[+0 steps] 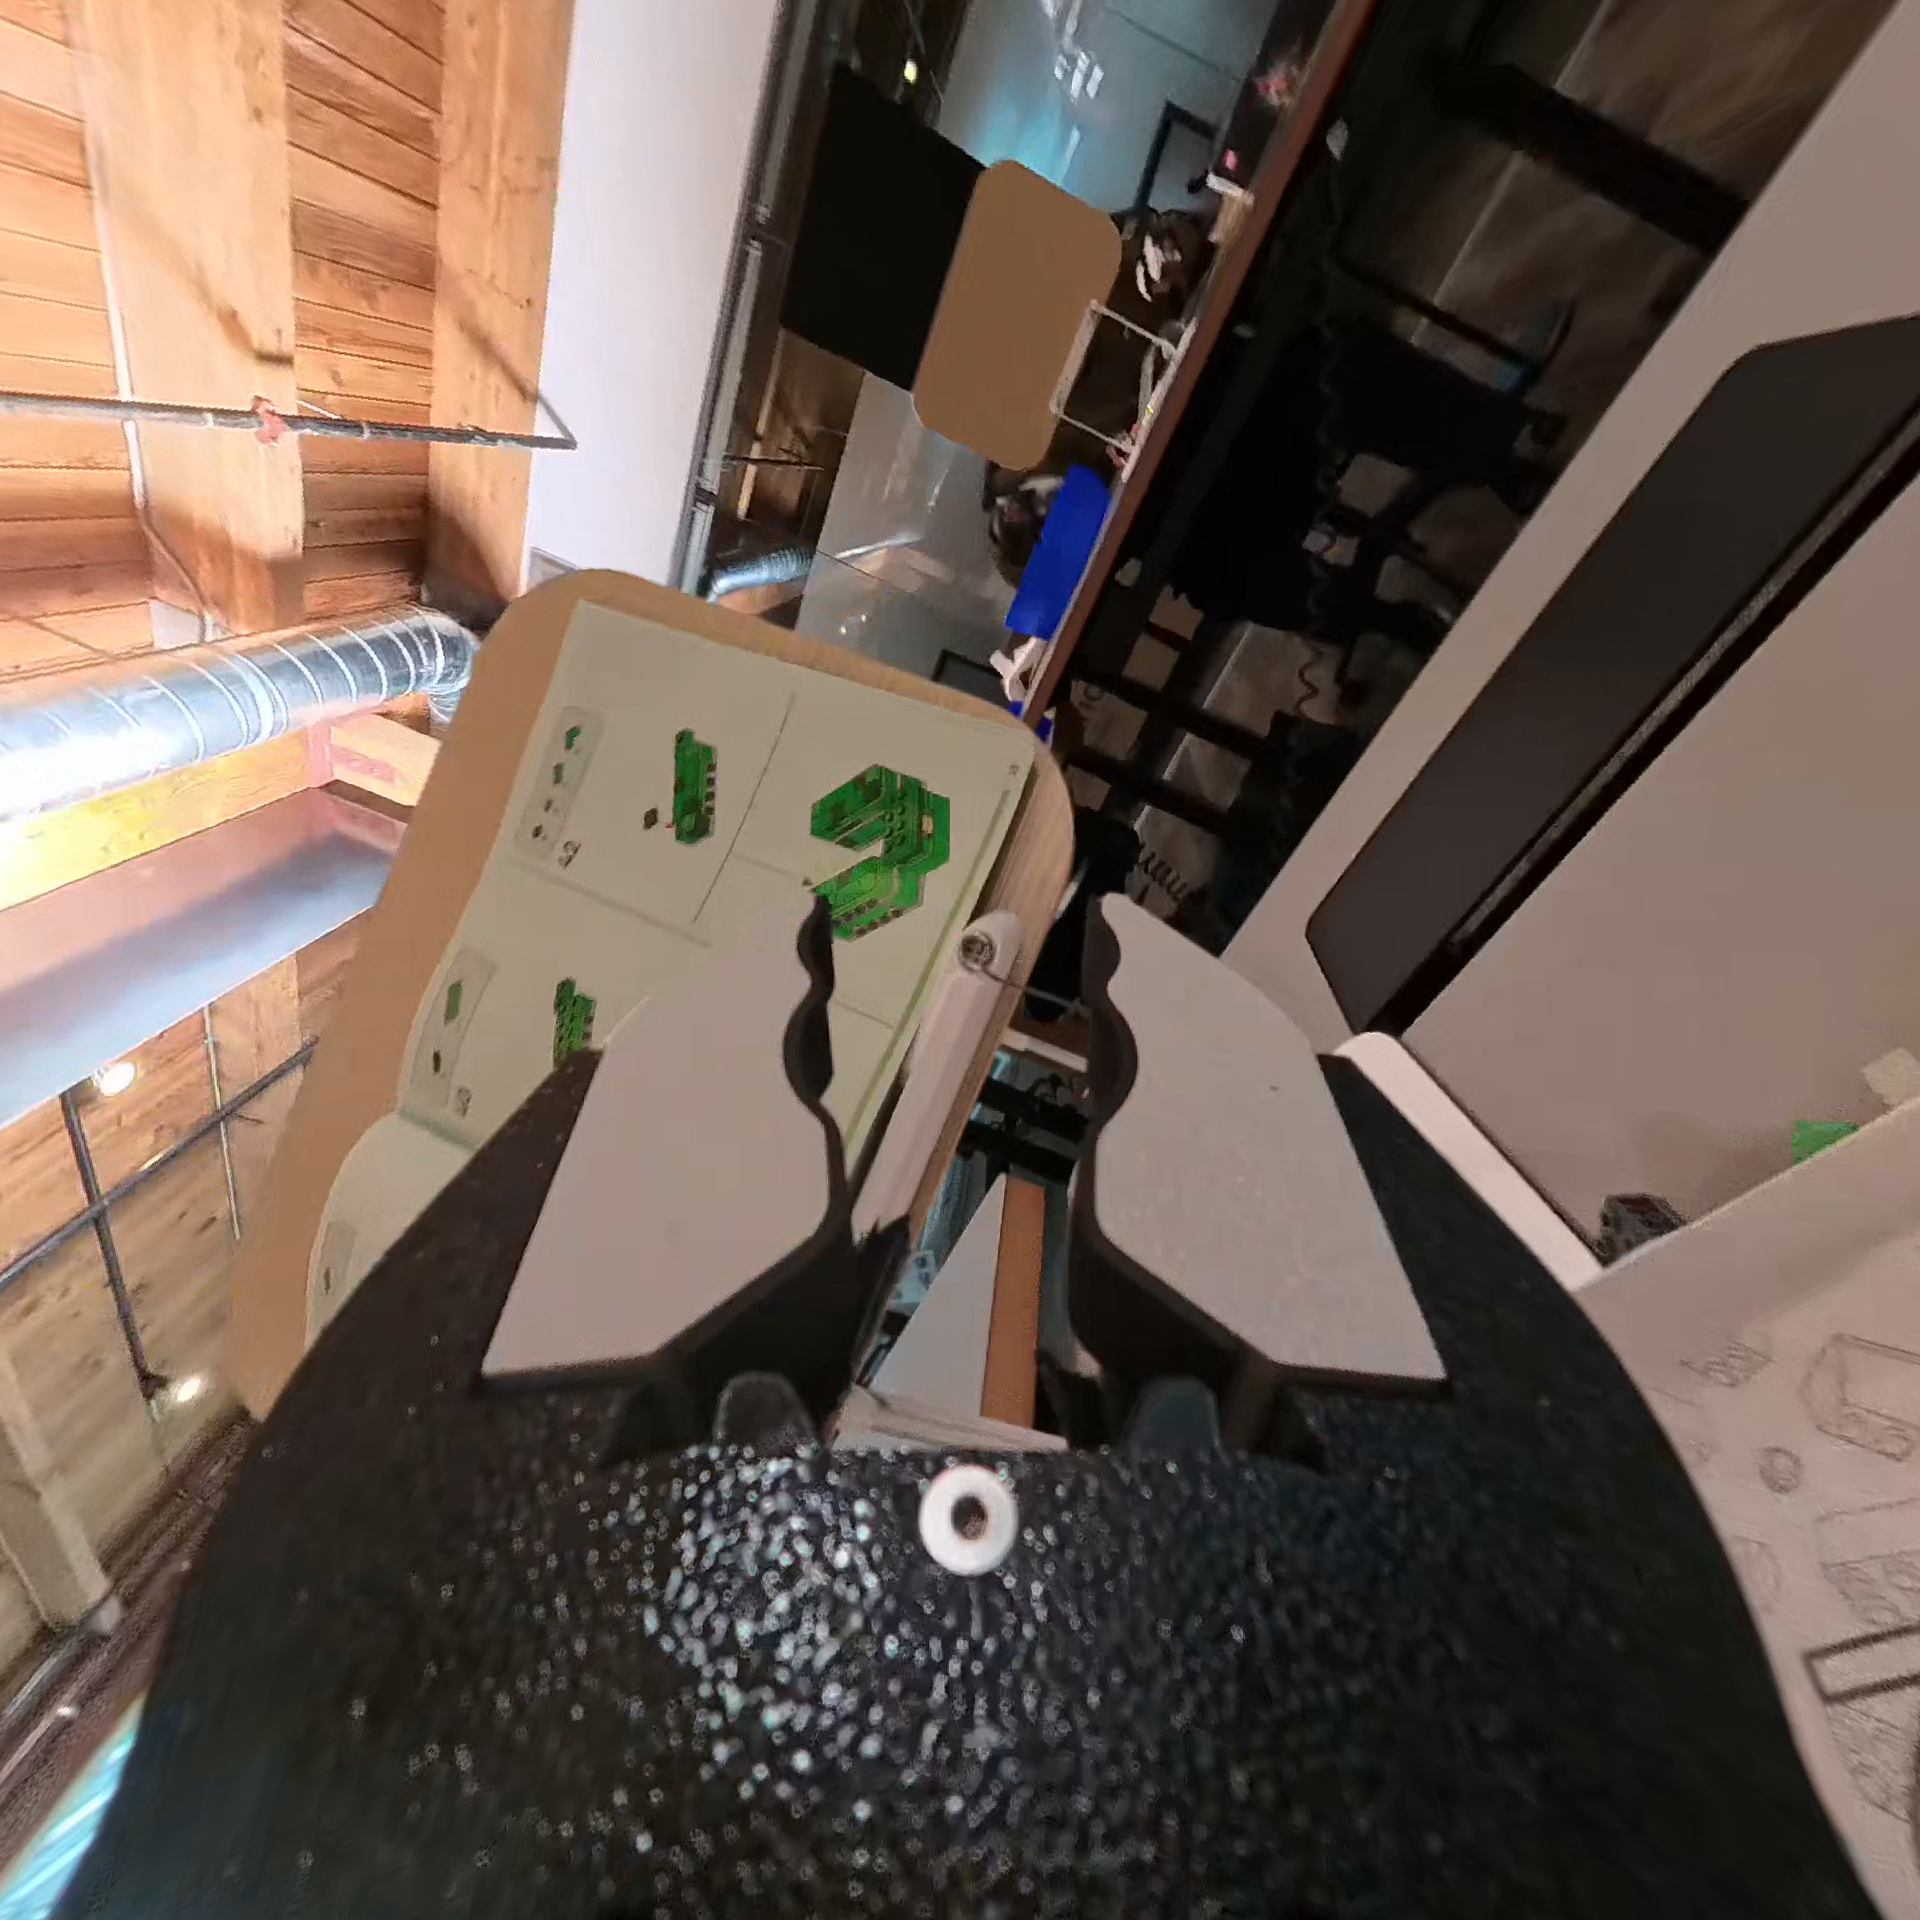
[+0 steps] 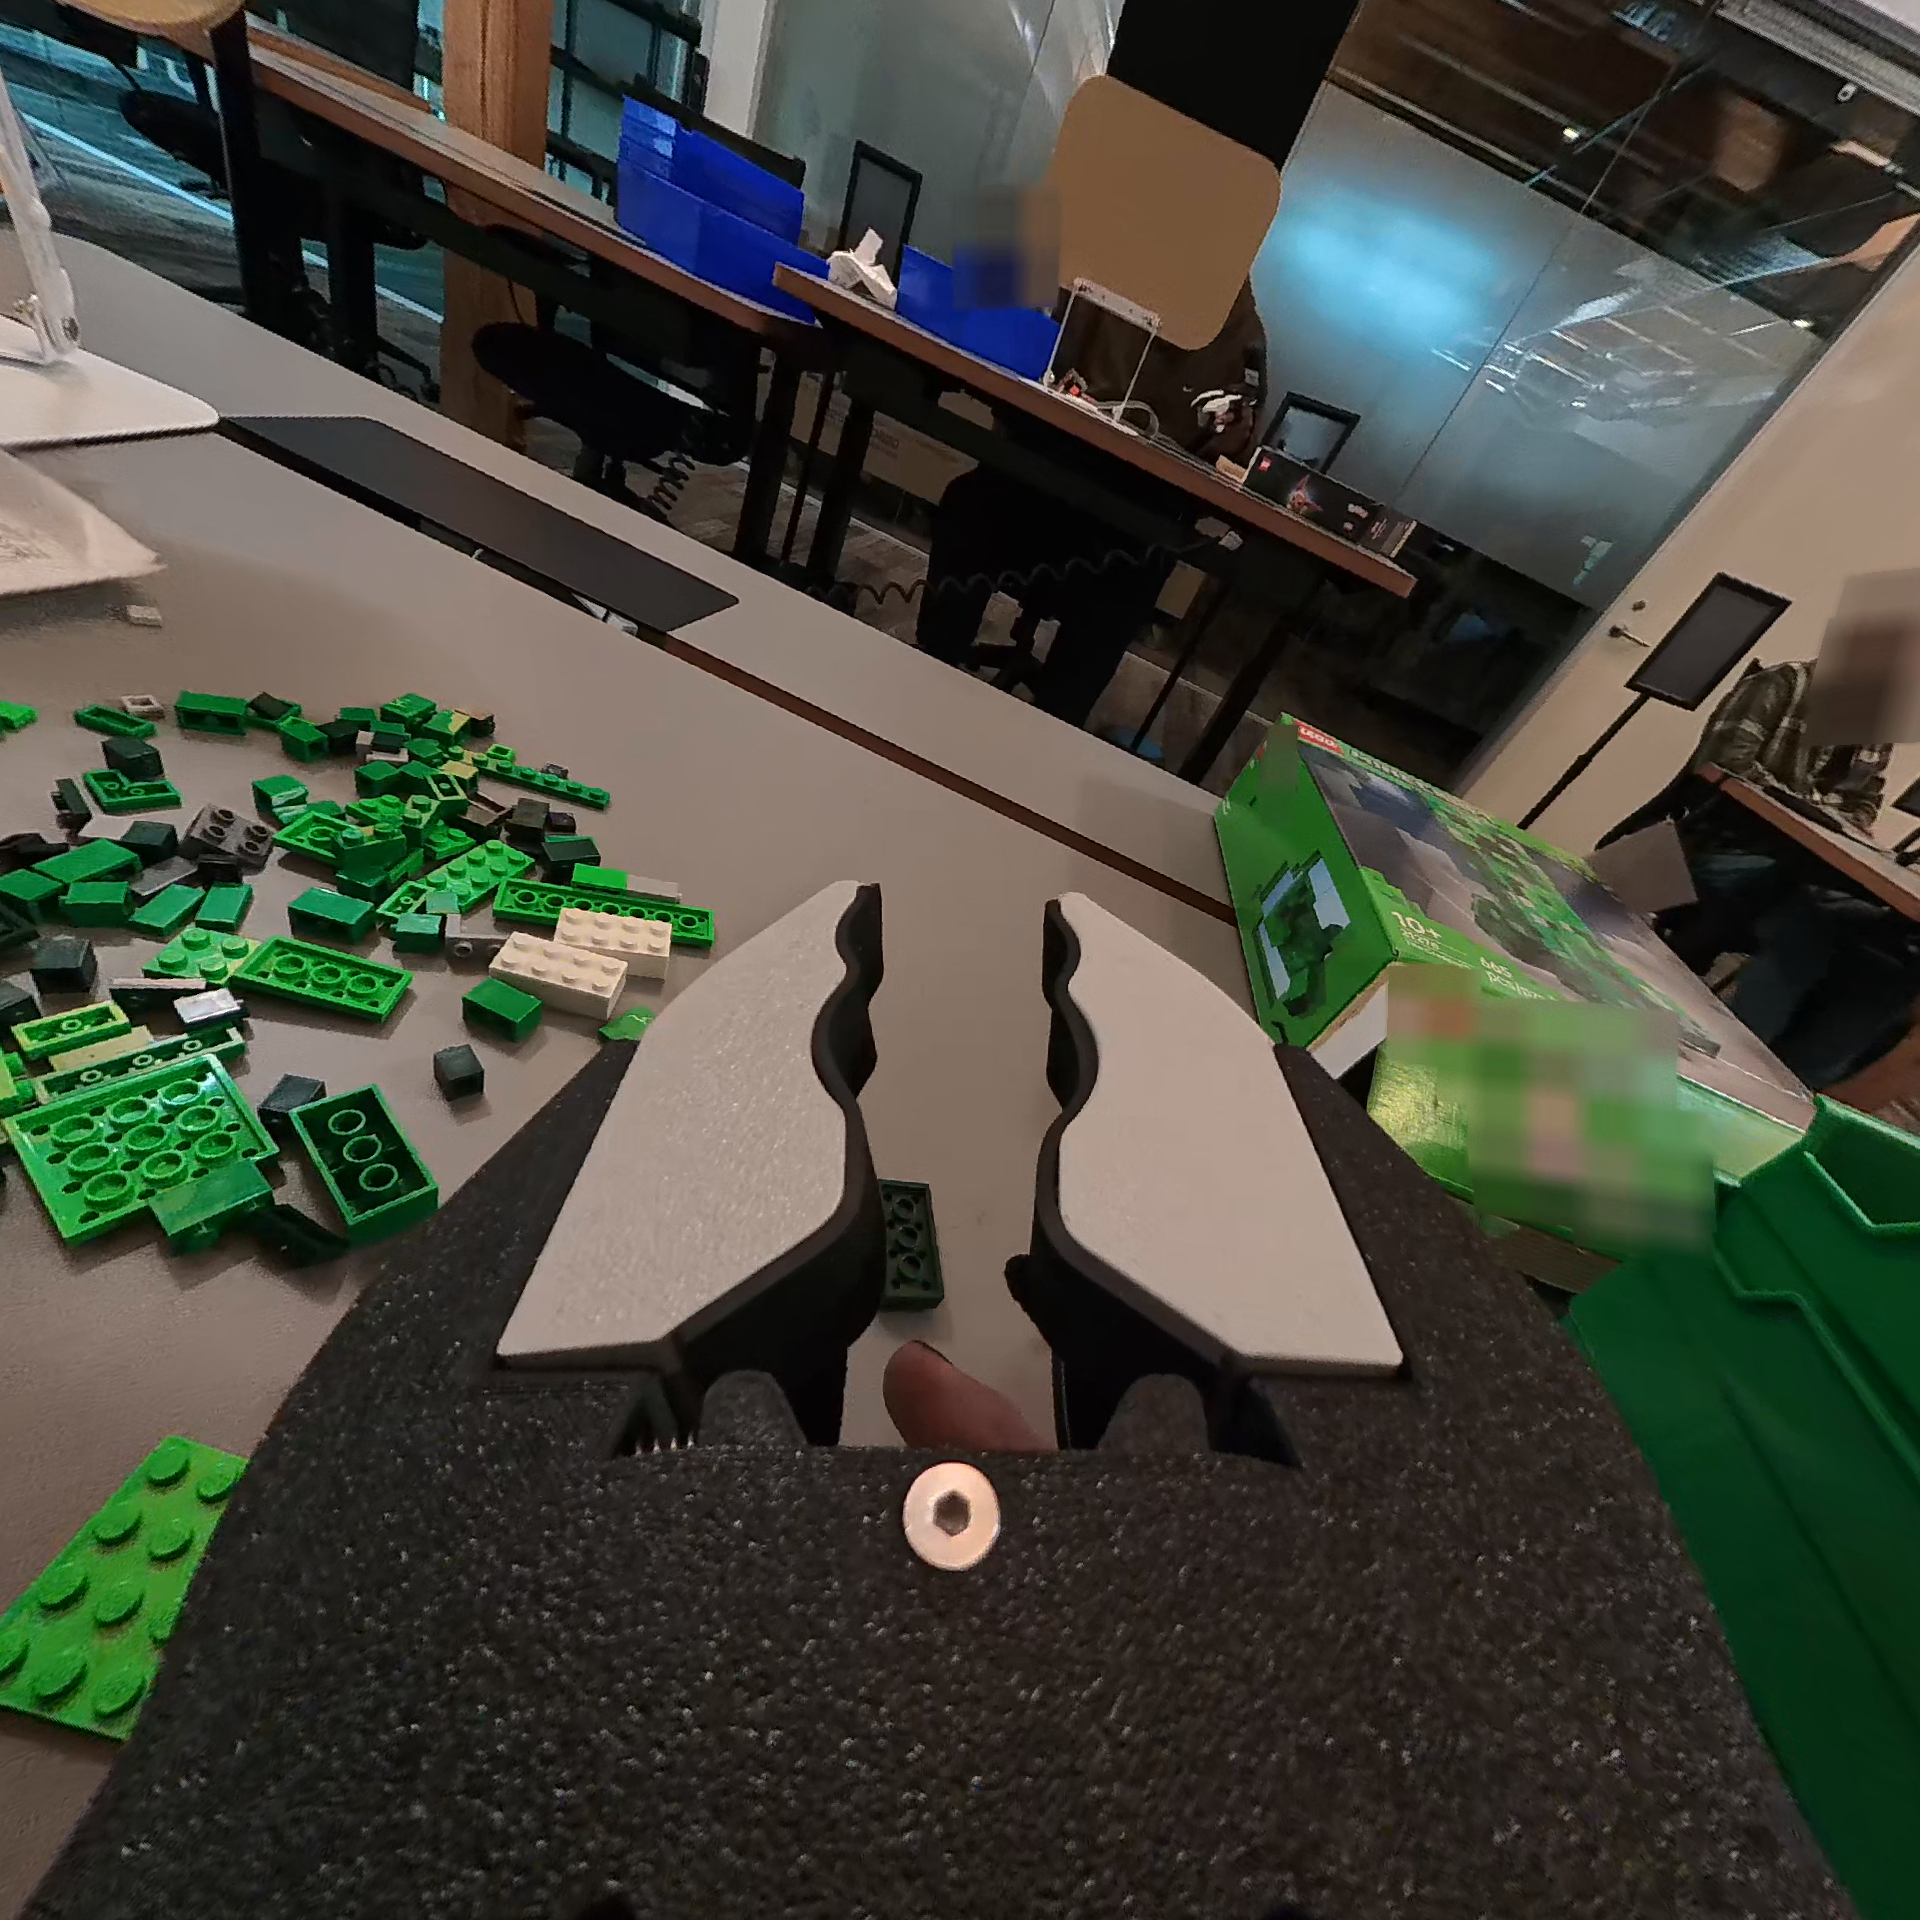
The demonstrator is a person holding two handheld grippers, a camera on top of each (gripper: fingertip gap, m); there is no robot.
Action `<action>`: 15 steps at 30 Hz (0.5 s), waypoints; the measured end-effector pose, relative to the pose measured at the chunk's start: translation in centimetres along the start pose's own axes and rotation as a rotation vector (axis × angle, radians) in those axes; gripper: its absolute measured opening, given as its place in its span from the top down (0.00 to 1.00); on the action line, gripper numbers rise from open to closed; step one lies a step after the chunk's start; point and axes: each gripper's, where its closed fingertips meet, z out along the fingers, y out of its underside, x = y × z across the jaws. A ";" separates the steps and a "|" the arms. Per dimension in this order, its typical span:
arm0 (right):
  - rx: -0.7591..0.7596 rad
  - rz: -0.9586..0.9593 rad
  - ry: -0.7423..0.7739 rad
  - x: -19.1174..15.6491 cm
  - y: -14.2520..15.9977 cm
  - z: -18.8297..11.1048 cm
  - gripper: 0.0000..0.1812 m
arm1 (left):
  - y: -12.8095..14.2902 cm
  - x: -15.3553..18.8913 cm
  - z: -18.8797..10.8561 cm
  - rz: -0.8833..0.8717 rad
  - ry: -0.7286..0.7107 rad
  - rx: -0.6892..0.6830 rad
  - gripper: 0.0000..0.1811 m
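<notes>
My left gripper point(image 1: 966, 925) is open and empty, raised and tilted. It points at an open instruction page point(image 1: 727, 831) with green brick drawings, held on a white stand arm point(image 1: 961, 1049). My right gripper point(image 2: 961, 914) is open and empty, low over the grey table point(image 2: 727, 748). A small dark green brick point(image 2: 911, 1242) lies on the table between its fingers, apart from both. A spread of loose green, dark and white bricks point(image 2: 312, 914) lies to its left. A green plate point(image 2: 94, 1590) lies at the lower left. A fingertip point(image 2: 956, 1403) shows behind the jaws.
A green set box point(image 2: 1455, 914) lies to the right, a green bin point(image 2: 1766, 1455) at the lower right. A black mat point(image 2: 468, 509) and a white stand base point(image 2: 94, 384) sit farther back. Other desks, blue bins point(image 2: 707, 218) and people are beyond the table edge. My hands' fingertips stand some 40 centimeters from each other. The green plate point(image 2: 94, 1590) lies some 15 centimeters from my right tips, 40 centimeters from my left tips.
</notes>
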 end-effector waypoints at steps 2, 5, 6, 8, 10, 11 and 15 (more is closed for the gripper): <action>0.000 0.000 0.001 0.1 0.0 0.0 0.84 | 0.2 0.7 0.7 0.032 0.048 -0.033 0.74; 0.008 0.013 0.002 0.3 -0.1 -0.1 0.84 | 0.3 1.5 0.2 0.070 0.089 -0.008 0.76; 0.010 0.019 0.001 0.3 -0.2 -0.1 0.84 | 0.2 1.3 0.1 0.094 0.082 0.005 0.77; 0.014 0.026 -0.002 0.3 -0.2 -0.1 0.84 | -0.2 0.6 0.4 0.139 0.063 0.021 0.78; 0.013 0.025 -0.007 0.2 -0.2 -0.1 0.84 | -0.8 -0.6 1.6 0.186 0.029 0.013 0.78; 0.010 0.022 -0.010 0.1 -0.2 -0.1 0.84 | -1.1 -1.2 2.3 0.212 0.010 0.000 0.76; 0.006 0.013 -0.010 0.1 -0.1 -0.1 0.84 | -0.6 -1.5 6.1 0.253 0.013 -0.069 0.70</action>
